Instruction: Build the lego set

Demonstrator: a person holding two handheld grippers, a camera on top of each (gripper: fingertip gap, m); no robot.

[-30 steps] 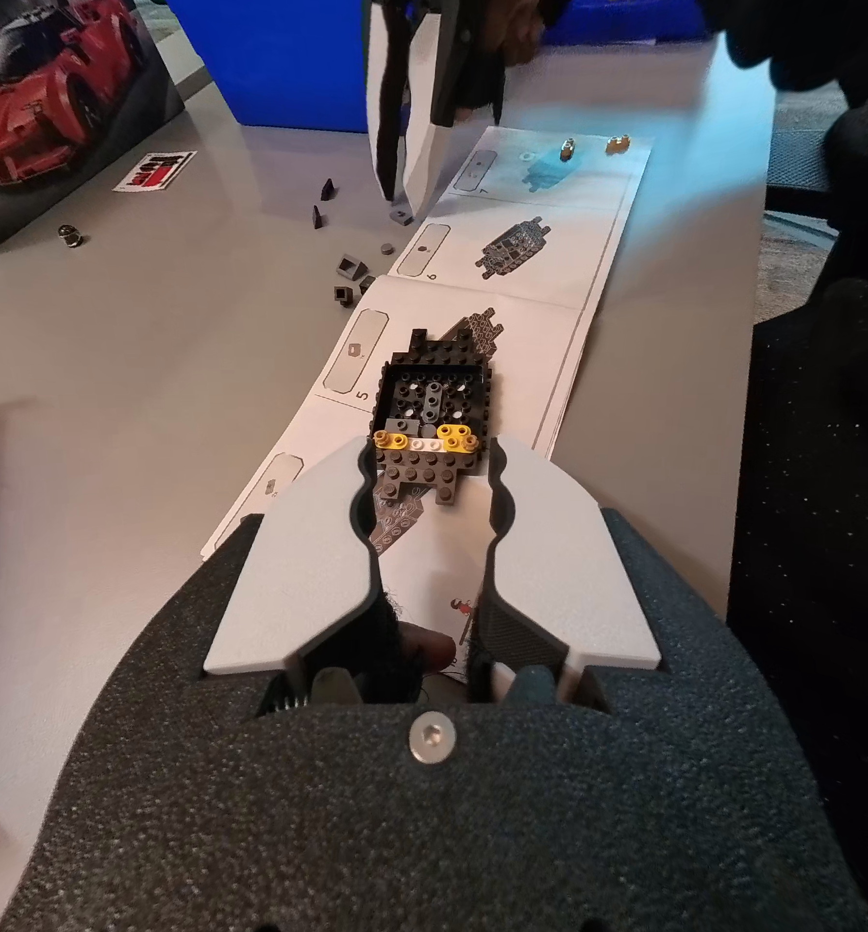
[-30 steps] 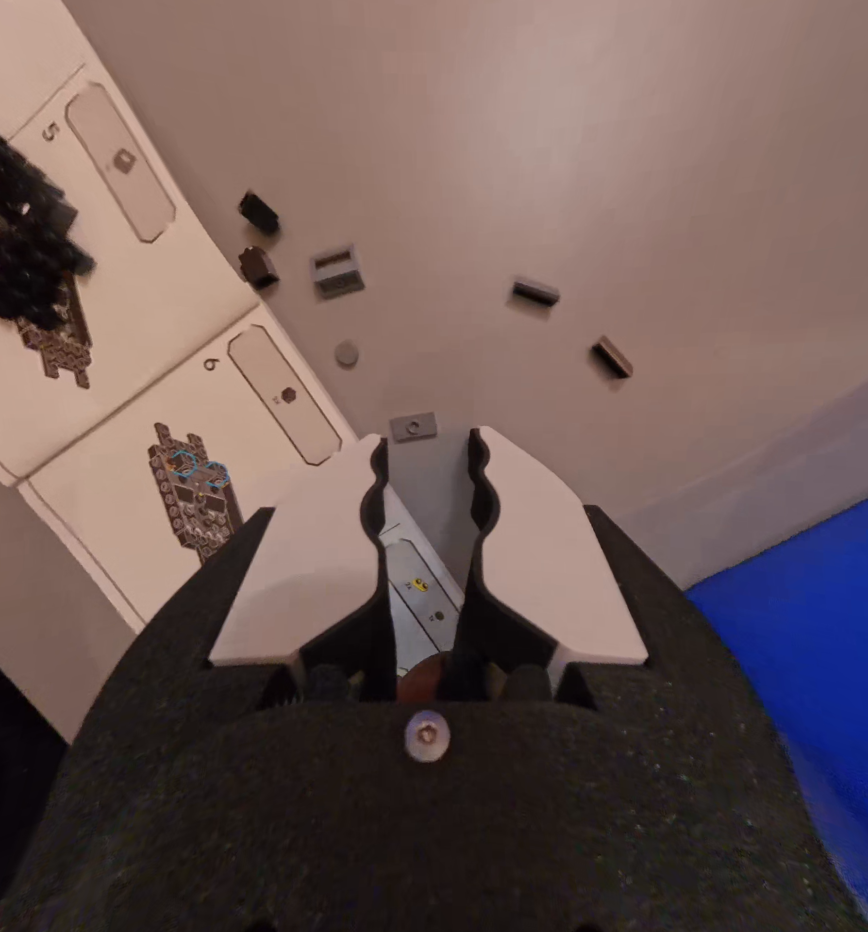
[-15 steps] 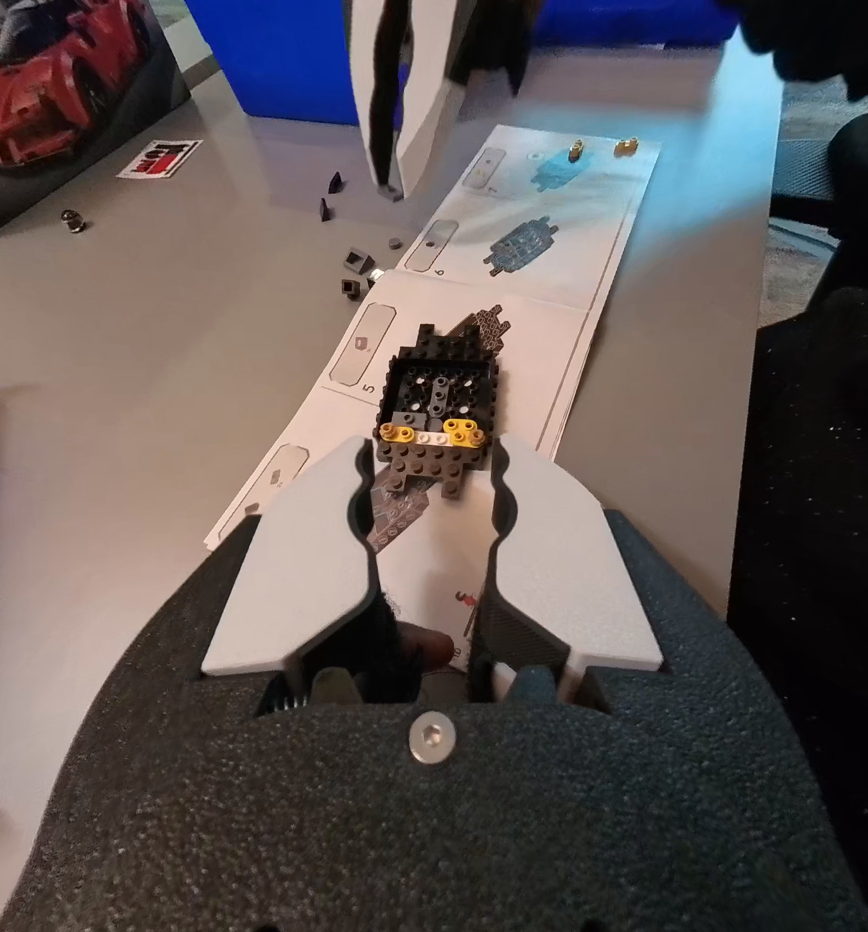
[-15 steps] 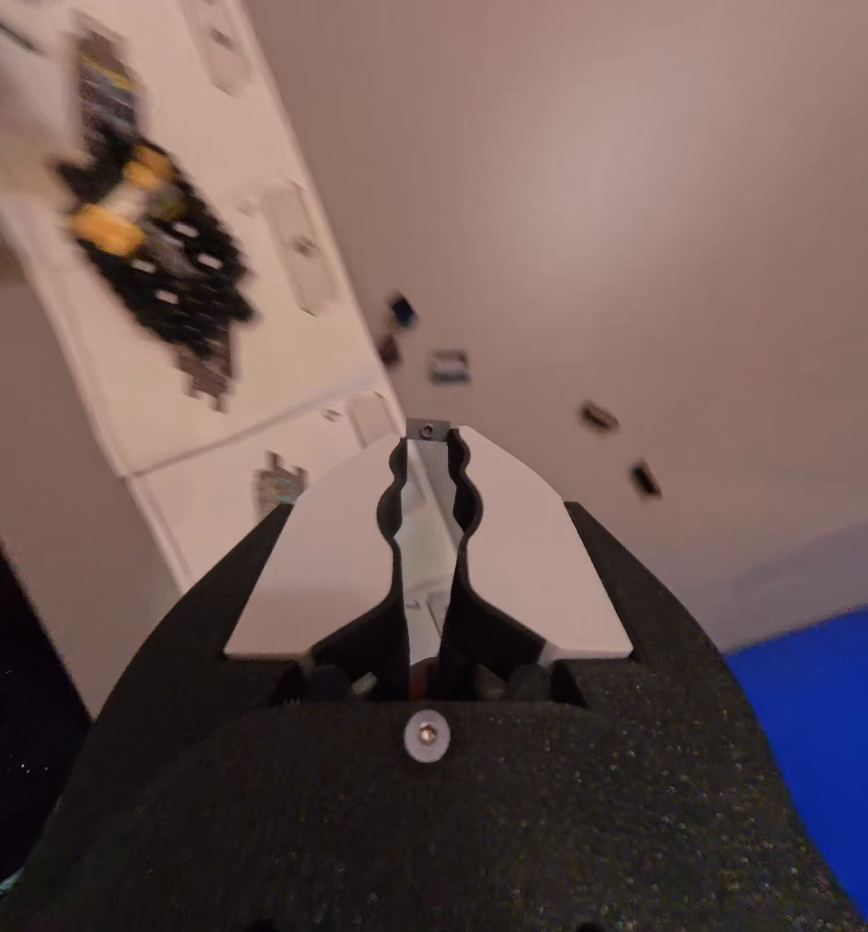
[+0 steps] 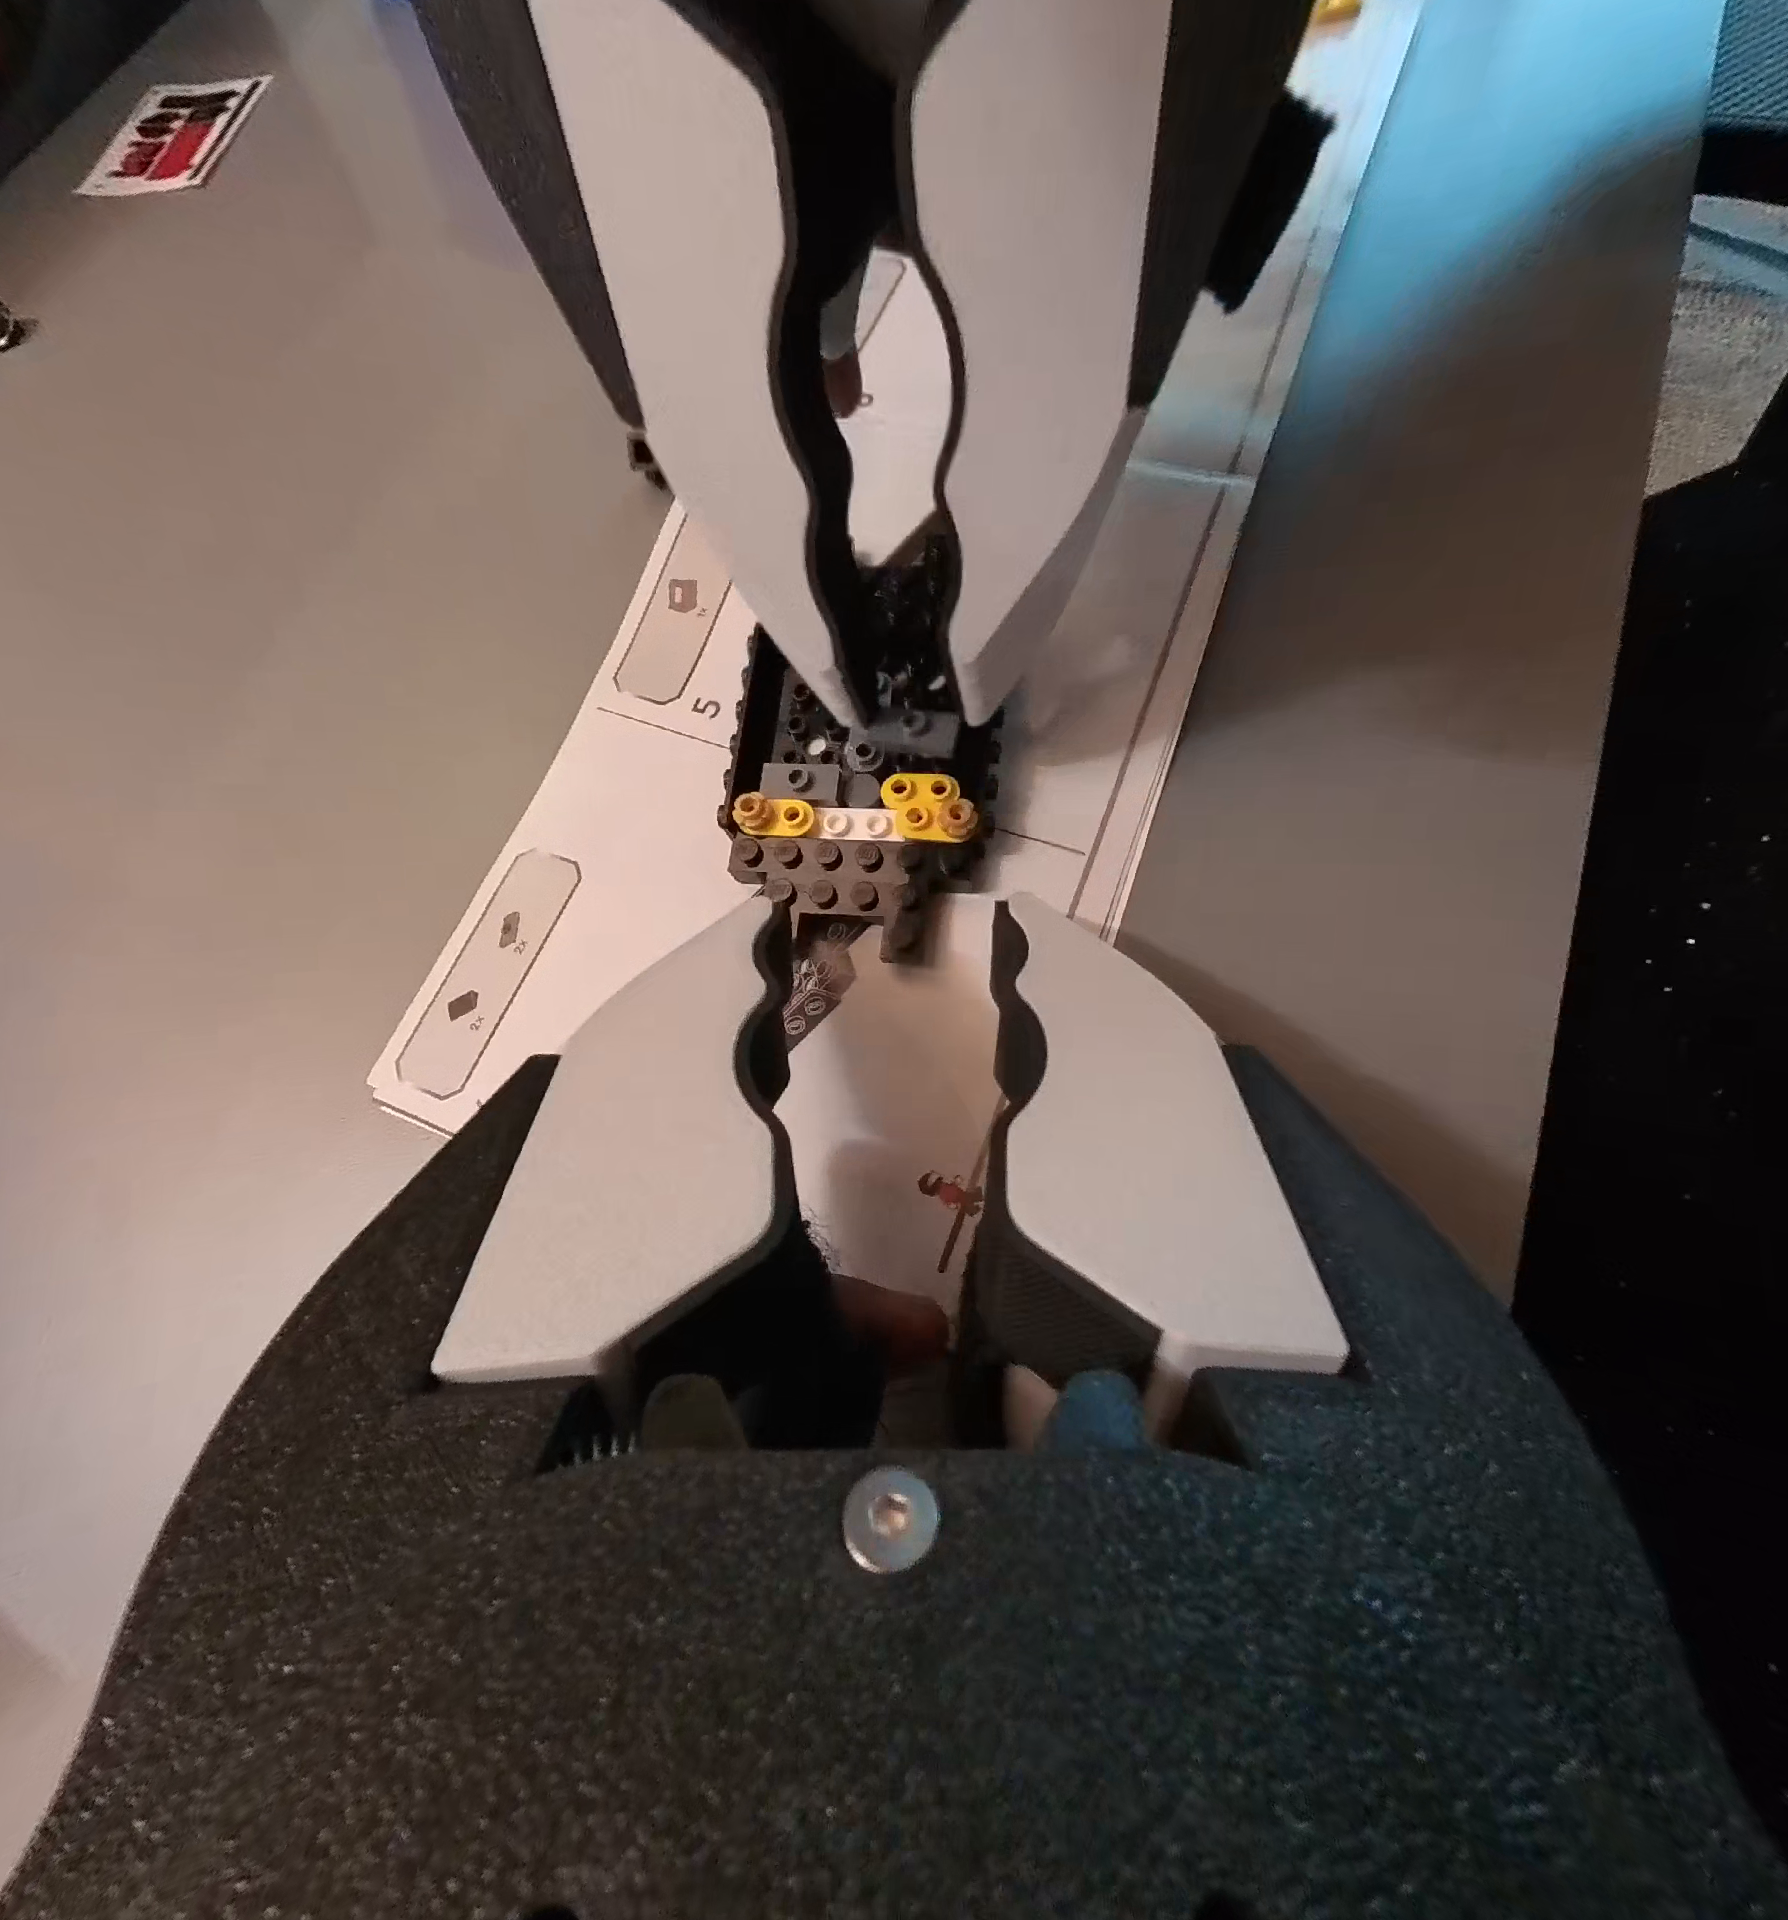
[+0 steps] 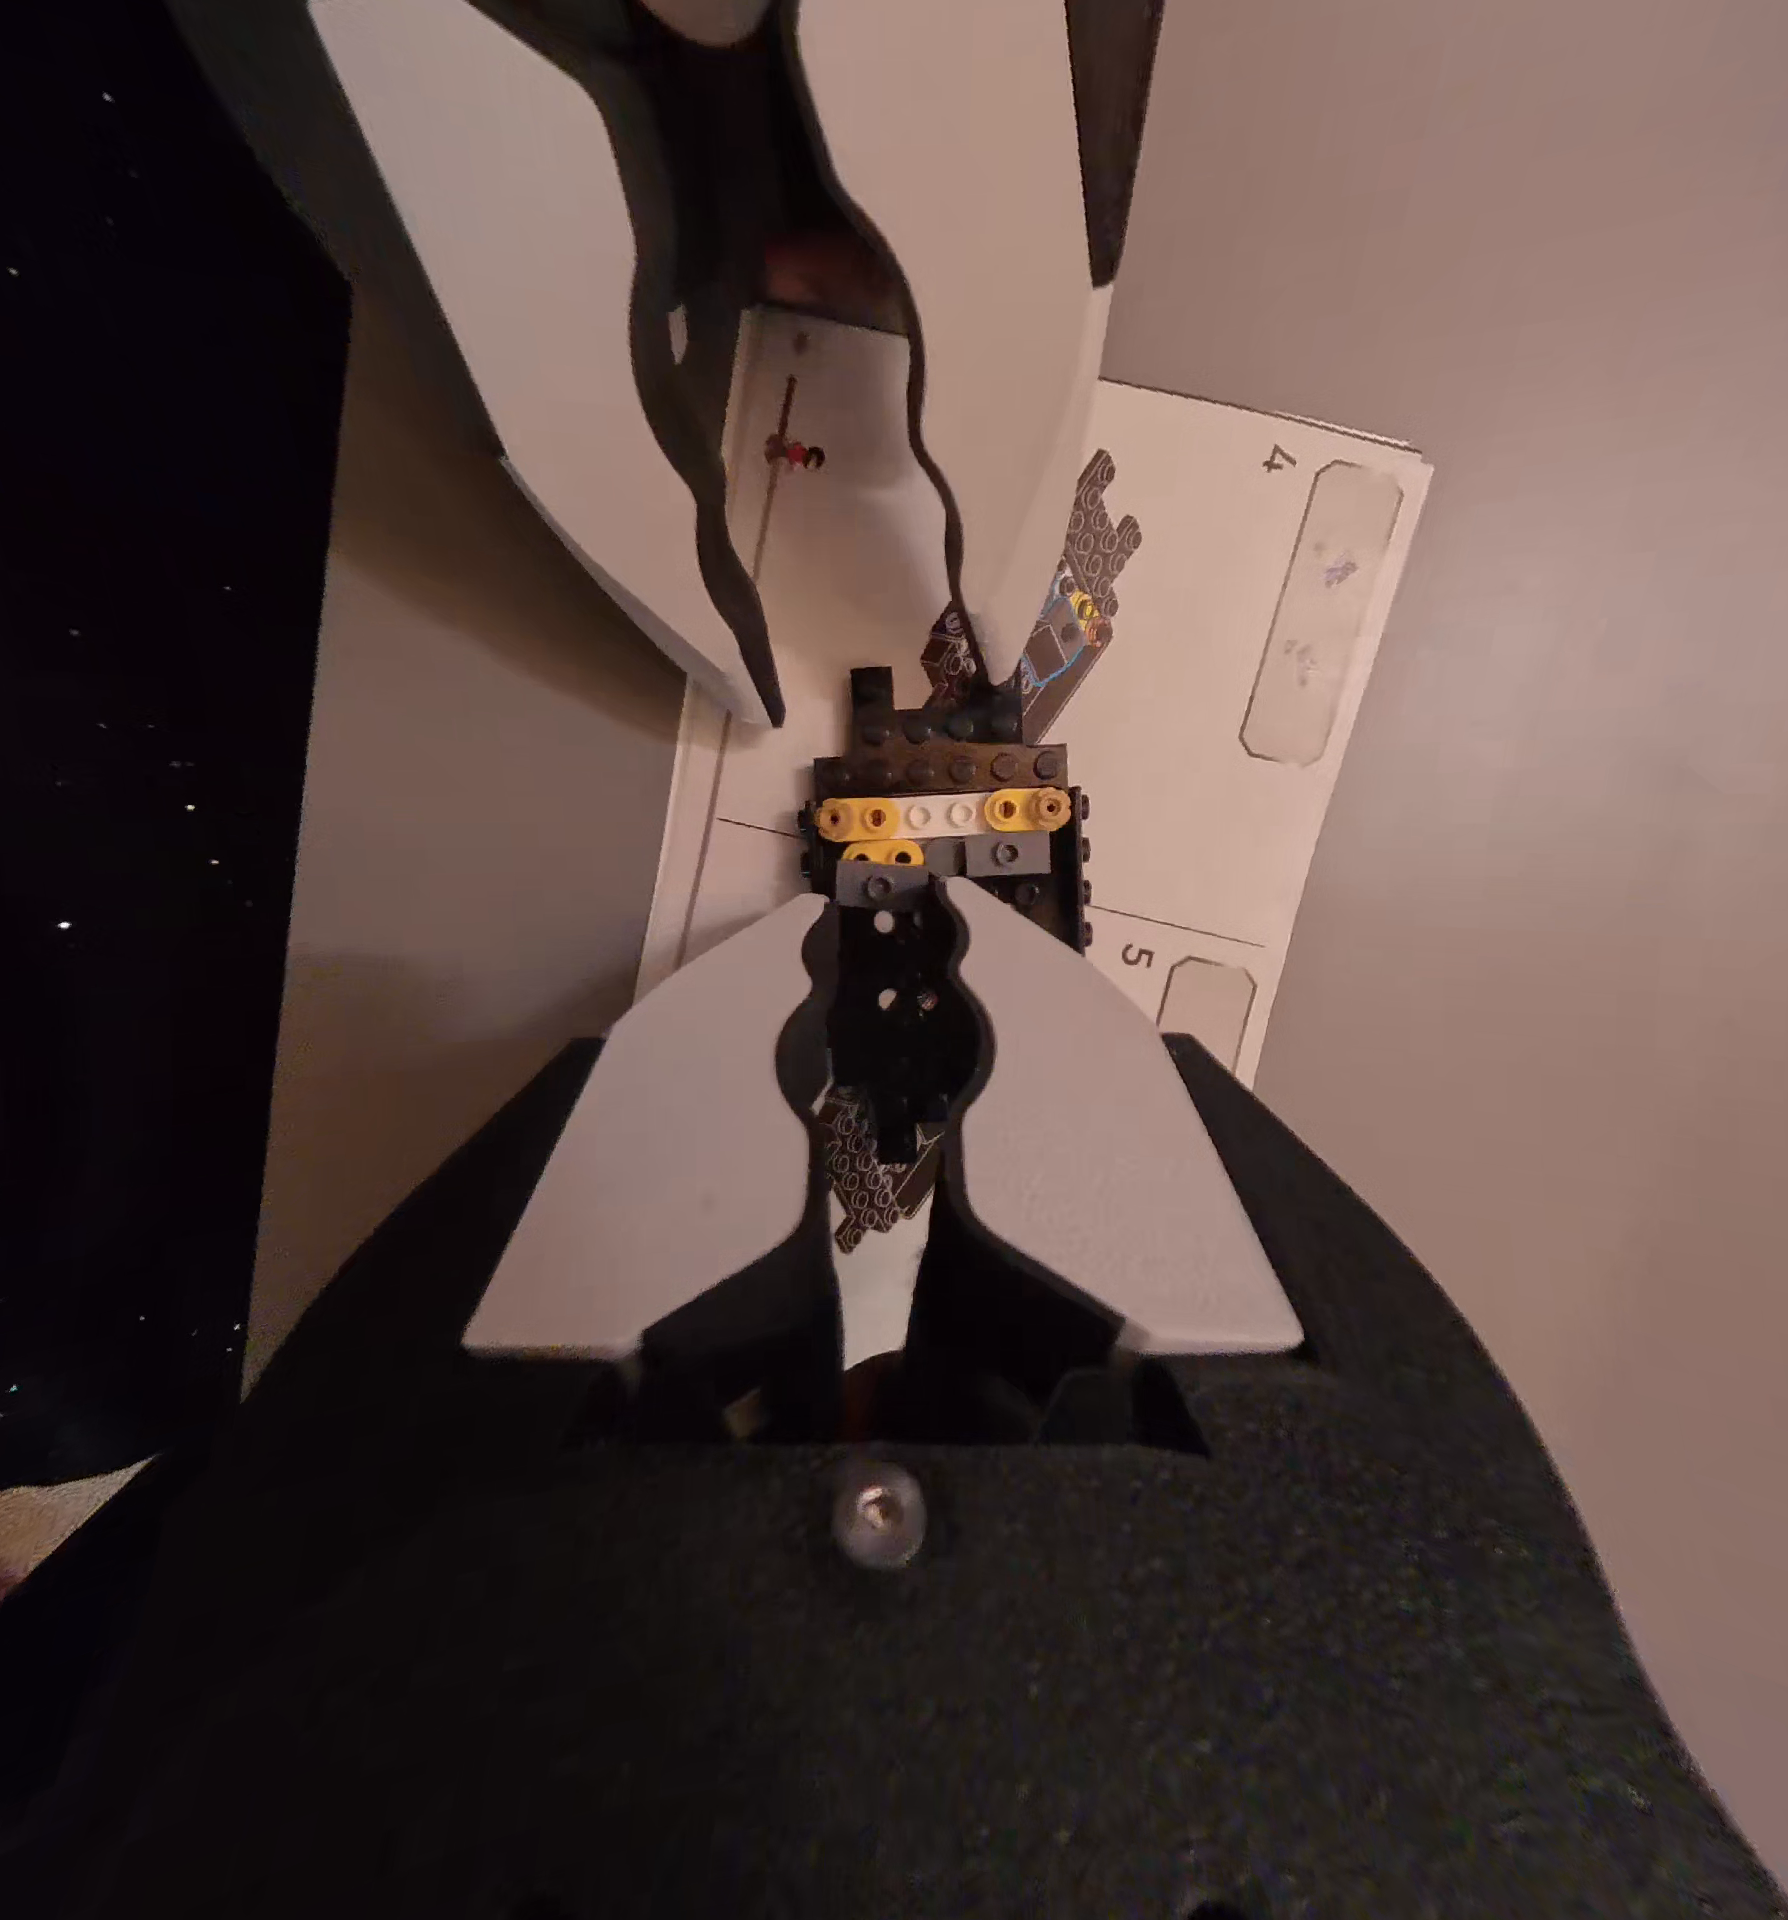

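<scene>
Right gripper [image 6: 882,904] pinched a small grey plate [image 6: 885,885] at its fingertips, pressing onto the black build [image 5: 864,821]; left gripper [image 5: 885,914] fingers spread, just short of it.

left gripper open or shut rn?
Open. The left gripper shows a wide gap between its fingertips, holding nothing; the lego build sits just past them on the booklet.

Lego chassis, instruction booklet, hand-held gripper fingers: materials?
Lego chassis: hard moulded plastic, glossy studs.
Instruction booklet: thin printed paper, stacked page edges visible.
Left hand-held gripper fingers: apparently rigid matte grey plastic, dark inner lining, possibly rubber.
</scene>
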